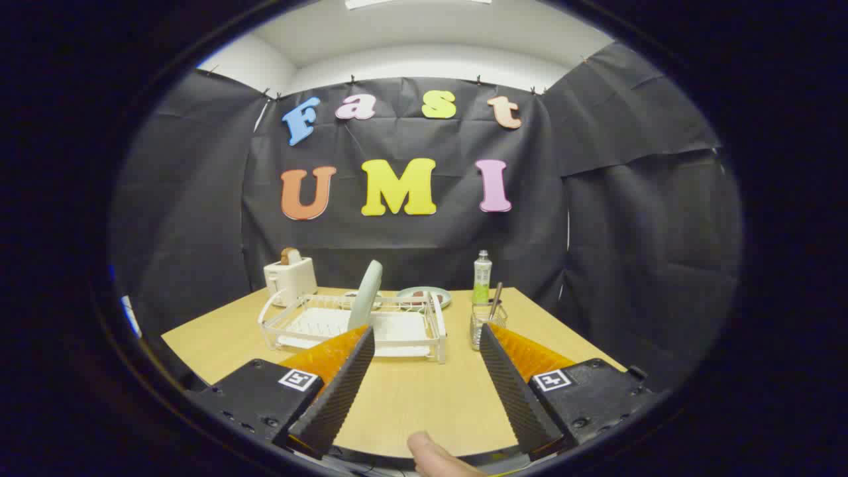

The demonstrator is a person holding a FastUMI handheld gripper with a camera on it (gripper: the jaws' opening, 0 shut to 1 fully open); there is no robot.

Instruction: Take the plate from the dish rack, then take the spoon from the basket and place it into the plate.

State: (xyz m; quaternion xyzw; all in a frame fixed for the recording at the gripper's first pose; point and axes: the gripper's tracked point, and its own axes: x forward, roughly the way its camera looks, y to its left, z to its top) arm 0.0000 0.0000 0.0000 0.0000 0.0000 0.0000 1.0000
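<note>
Here, at the bottom centre of the frame, a person's fingertip (434, 456) pokes in just under the two-finger gripper (427, 341), whose ribbed black-and-orange fingers (339, 387) stand spread wide, grasping nothing, with bare pale wooden table (411, 397) between them. The tool is held level and low over the near table edge, pointing straight at the back wall. Just beyond the left fingertip sits the white wire dish rack (318, 324), and the pale green plate (366, 295) stands on edge in it, centre frame, tilted slightly. Beyond the right fingertip a small clear basket (485, 326) holds the metal spoon (495, 301) upright. Farther back are a white toaster (289, 278), a second plate lying flat (424, 296) and a green-labelled bottle (482, 277). I judge the first step hasn't begun: next the open fingers must advance left to straddle the plate's rim.
</note>
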